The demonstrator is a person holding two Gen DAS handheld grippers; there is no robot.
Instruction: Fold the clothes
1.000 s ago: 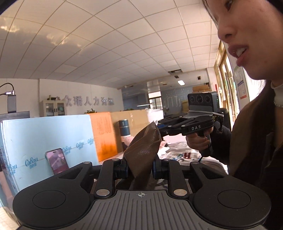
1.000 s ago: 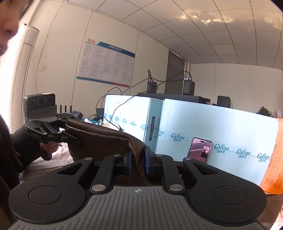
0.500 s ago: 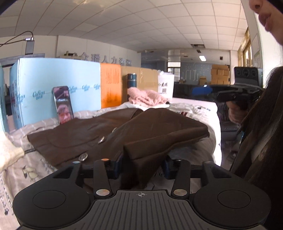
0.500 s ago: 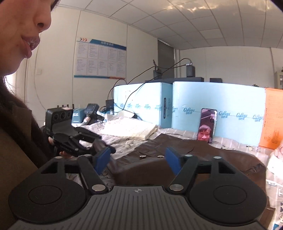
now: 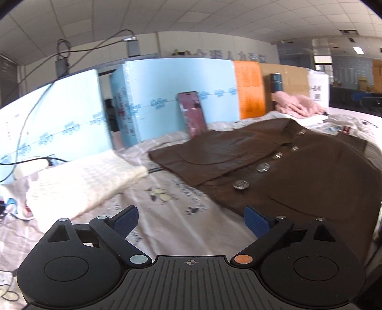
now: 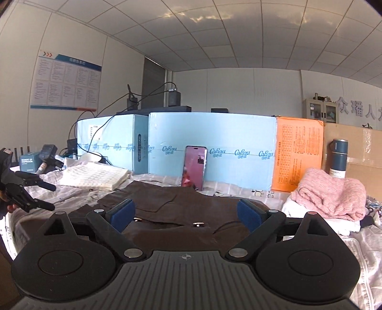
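Now both grippers, left gripper and right gripper, are opening with nothing held, so the jacket at frame right may bunch if regripped unevenly.

Bright even daylight, sun glare on ceiling, fisheye bending at edges (left view motion-blurred), soft shadows
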